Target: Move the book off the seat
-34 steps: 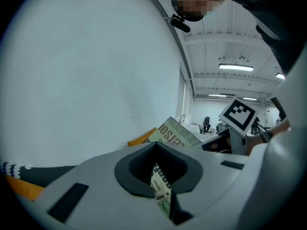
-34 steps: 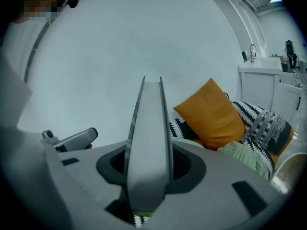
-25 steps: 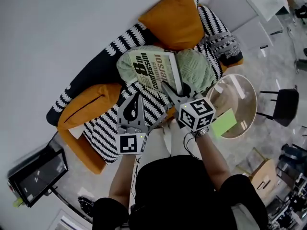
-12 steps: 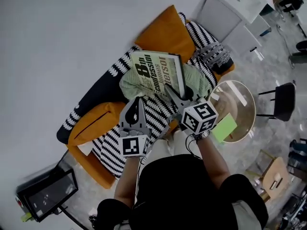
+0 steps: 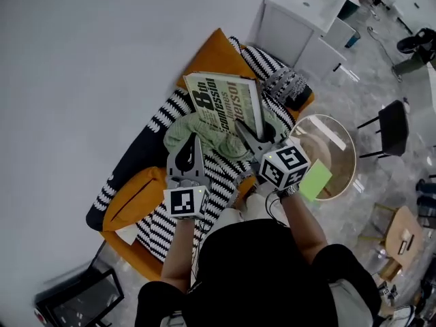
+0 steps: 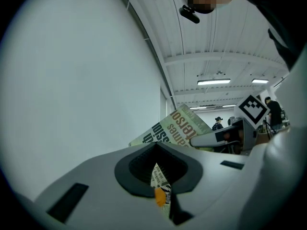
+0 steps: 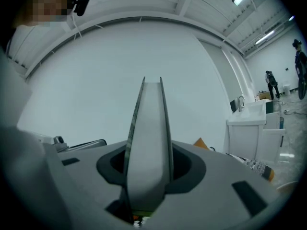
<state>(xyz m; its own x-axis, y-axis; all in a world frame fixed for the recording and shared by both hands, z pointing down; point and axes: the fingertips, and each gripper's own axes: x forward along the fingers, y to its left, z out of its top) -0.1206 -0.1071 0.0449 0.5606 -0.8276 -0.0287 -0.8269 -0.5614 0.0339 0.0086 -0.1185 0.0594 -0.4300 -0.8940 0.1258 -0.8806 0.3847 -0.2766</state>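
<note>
The right gripper (image 5: 251,133) pinched the book (image 5: 225,102) at its lower right edge. The book sat tilted just above the jaws at centre frame, held over the green blanket (image 5: 194,129) on the sofa (image 5: 133,196). In the right gripper view its edge ran up between the pads. The left gripper (image 5: 193,145), to the lower left and apart from the book, had its jaws pressed together, empty.

Pale-green book (image 5: 225,104), black-and-white striped throw (image 5: 157,227), orange cushion (image 5: 139,193)
</note>
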